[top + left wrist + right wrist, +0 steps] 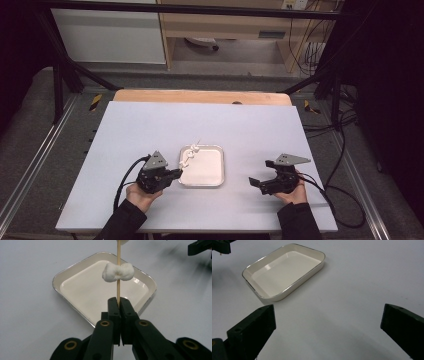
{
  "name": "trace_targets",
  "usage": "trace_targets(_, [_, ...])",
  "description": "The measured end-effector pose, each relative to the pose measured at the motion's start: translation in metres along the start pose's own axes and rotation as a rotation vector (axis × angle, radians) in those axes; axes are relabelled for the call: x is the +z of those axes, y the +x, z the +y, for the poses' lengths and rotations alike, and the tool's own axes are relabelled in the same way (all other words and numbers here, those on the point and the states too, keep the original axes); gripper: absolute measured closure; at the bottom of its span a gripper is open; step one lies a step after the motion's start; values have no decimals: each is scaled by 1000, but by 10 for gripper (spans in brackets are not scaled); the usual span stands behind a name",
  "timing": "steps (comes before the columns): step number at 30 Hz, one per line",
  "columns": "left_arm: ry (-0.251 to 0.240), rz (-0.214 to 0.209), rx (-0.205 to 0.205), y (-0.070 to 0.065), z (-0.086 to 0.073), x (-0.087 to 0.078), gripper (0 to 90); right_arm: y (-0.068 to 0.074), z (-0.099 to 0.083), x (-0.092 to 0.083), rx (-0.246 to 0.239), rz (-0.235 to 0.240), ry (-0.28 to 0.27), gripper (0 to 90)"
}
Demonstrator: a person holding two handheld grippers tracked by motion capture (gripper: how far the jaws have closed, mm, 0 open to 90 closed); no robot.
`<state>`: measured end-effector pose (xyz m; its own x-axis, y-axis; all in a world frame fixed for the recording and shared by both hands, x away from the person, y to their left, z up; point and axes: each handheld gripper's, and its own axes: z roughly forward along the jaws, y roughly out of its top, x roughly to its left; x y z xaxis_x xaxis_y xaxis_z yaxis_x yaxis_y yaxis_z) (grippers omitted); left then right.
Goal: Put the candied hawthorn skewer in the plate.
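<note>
The left tool (119, 302) clamped the skewer (118, 287) by its bare end, keeping the marshmallows (117, 272) over the tray (75, 270) near the table's (150, 125) front edge, while the right tool (264, 172) stood apart and empty, clear of it.

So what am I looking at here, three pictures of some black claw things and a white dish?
A person at a table holds a hand-held two-jaw clamp in each hand. One picture looks down from above; the other two come from small cameras riding on each clamp. The left gripper is shut on a thin wooden skewer with white fluffy lumps threaded on it, held over a shallow cream tray. The right gripper is wide open and holds nothing.
</note>
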<state>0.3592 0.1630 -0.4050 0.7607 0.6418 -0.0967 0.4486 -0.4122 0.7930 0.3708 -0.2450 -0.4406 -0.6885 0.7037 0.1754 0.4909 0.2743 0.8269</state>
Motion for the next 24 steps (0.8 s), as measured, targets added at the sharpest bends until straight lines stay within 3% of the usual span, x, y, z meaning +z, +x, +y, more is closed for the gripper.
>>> trace_targets(10, [52,25,-12,4,16,23,883,-4,-10,-7,-3,-13,17,5])
trace_targets(19, [152,46,-28,7,18,50,882,-6,-13,-11,-4,-10,15,6])
trace_targets(24, [206,55,-36,7,18,55,882,-7,-13,-12,0,-10,10,6])
